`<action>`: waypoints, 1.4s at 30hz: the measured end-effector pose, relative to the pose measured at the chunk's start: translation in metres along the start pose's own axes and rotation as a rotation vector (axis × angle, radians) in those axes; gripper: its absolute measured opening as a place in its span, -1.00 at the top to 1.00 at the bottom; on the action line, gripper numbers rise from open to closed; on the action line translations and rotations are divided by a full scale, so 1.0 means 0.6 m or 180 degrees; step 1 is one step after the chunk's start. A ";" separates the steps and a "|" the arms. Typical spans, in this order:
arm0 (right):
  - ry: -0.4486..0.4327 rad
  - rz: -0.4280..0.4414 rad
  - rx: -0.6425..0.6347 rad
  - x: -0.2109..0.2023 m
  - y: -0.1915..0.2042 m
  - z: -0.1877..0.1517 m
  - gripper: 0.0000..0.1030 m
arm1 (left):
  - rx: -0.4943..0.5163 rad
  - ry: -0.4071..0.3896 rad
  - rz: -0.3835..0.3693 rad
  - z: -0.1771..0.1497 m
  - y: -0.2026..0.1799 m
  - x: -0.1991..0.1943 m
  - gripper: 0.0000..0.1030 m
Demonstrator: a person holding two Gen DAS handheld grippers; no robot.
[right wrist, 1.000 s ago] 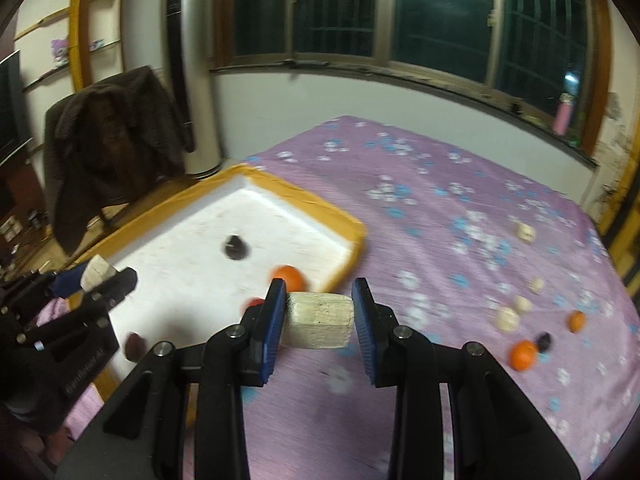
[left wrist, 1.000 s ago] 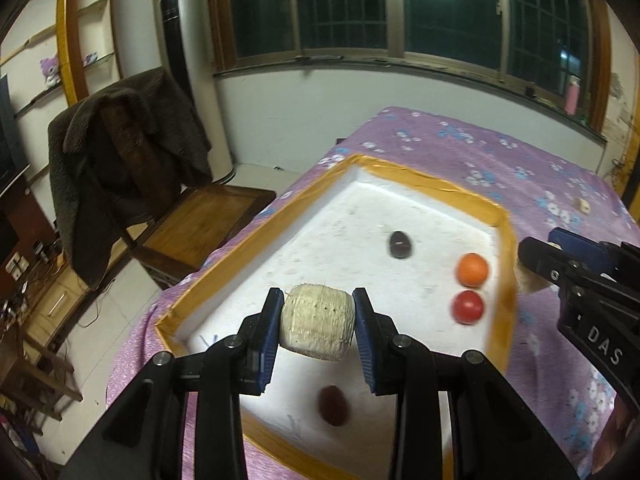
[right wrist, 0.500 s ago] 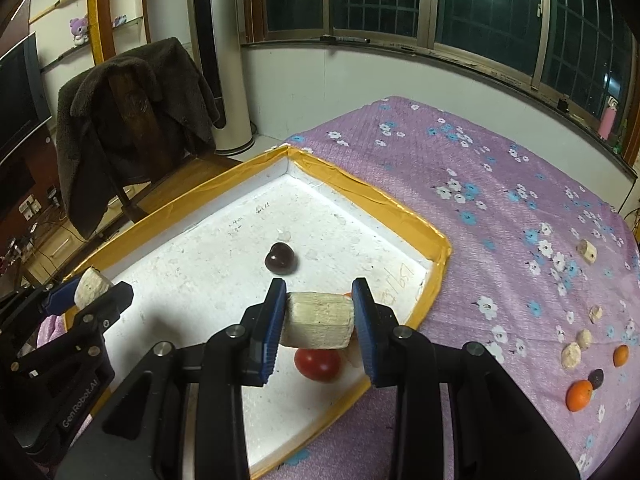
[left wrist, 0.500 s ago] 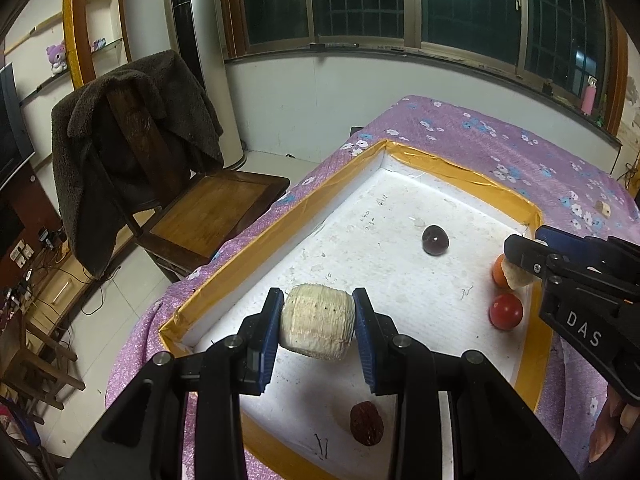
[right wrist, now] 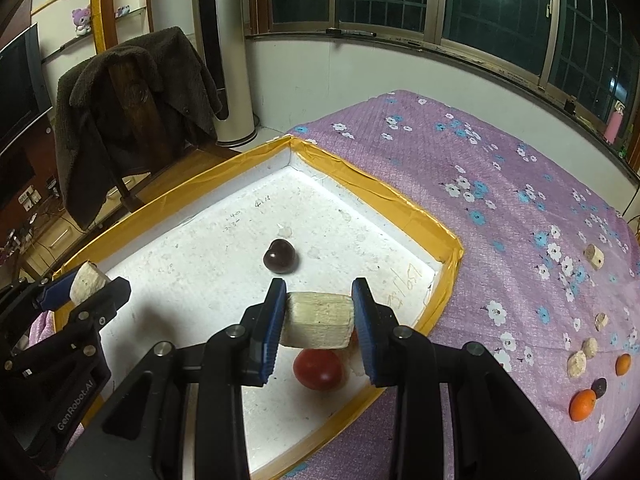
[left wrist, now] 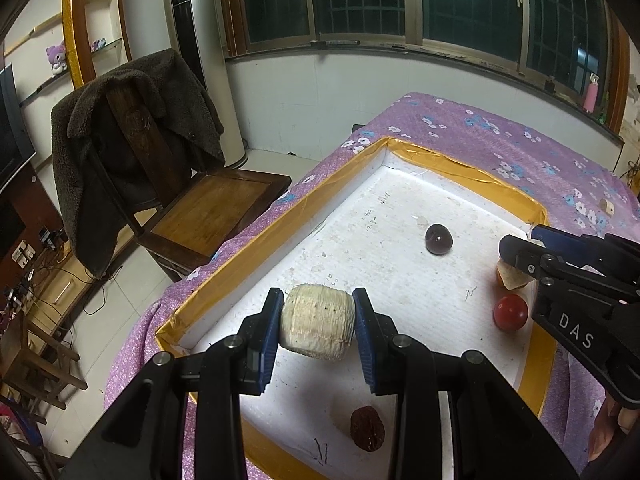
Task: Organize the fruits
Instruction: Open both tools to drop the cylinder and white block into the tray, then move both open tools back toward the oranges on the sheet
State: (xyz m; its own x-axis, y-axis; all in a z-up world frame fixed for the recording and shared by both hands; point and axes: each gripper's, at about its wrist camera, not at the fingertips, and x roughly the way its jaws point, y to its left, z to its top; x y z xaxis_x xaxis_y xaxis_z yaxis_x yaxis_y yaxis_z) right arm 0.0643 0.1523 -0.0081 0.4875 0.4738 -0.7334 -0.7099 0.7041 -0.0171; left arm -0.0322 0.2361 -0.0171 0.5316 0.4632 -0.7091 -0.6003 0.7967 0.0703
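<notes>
- The left gripper [left wrist: 316, 326] clamps a pale chunk [left wrist: 317, 327] over the tray's [left wrist: 280, 224] 7 o'clock part.
- A dark fruit [left wrist: 438, 239] lies mid-tray; a red fruit [left wrist: 510, 312] at 3 o'clock.
- The right gripper [right wrist: 320, 320] pinches a pale block [right wrist: 320, 319] above the red fruit.

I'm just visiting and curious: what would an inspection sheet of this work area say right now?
Surface: purple flowered cloth under a white tray with a yellow rim.
Job's things: in the tray, dark plum, red fruit, wrinkled date; on the cloth, orange.
Clutter: pale chunks on the cloth.
Grippers: left hand-held gripper and right hand-held gripper each clamp a pale chunk.
Cables: some on the floor.
Surroundings: chair with coat, dark windows.
</notes>
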 end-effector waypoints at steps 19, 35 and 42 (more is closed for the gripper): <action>0.0005 0.0010 -0.0053 0.002 0.003 0.002 0.14 | -0.0074 -0.0007 0.0114 -0.002 0.014 -0.006 -0.02; -0.0338 -0.0117 0.0136 -0.106 -0.055 -0.027 -0.41 | 0.0010 -0.0256 0.0050 -0.001 -0.023 -0.073 -0.31; -0.0457 -0.0216 0.0350 -0.165 -0.118 -0.065 -0.48 | 0.0151 -0.0359 -0.0031 -0.003 -0.069 -0.102 -0.53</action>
State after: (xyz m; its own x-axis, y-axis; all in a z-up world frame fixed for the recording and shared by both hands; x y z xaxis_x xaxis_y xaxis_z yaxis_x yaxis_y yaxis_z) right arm 0.0466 0.0346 0.0395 0.6053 0.4883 -0.6286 -0.6171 0.7867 0.0170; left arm -0.0411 0.1741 0.0221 0.6028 0.4939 -0.6267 -0.5672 0.8176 0.0987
